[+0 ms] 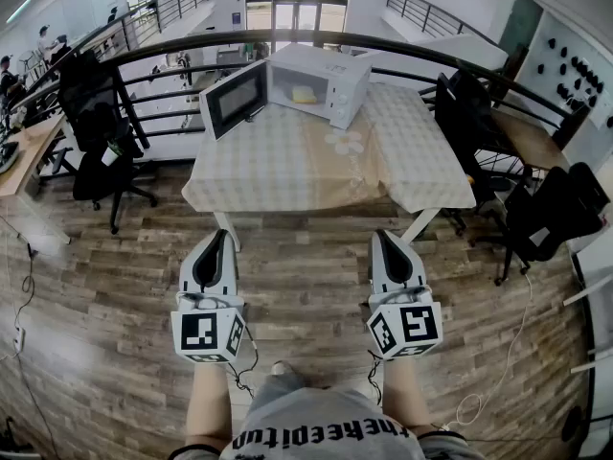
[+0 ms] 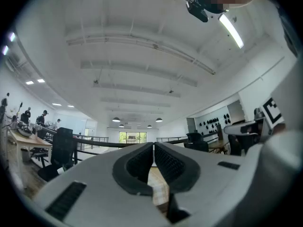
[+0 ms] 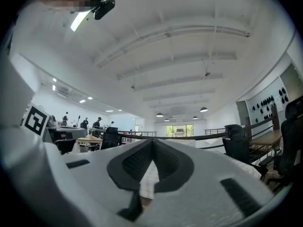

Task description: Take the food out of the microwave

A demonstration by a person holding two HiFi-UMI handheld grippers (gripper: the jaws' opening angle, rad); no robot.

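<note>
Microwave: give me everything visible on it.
The white, boxy microwave sits upright near the far edge of the table, on its checked cloth. Its door, white-framed with a dark window, is swung wide open to the left. The pale cavity holds one yellow food item. Only the cloth under it touches it.

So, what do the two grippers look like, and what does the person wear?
The left gripper and the right gripper have white, tapering shells with dark ribbed pads. Each carries a white cube with black square markers, and a thin dark cable hangs below it. The person wears a grey shirt with dark print. The forearms are uncovered.
</note>
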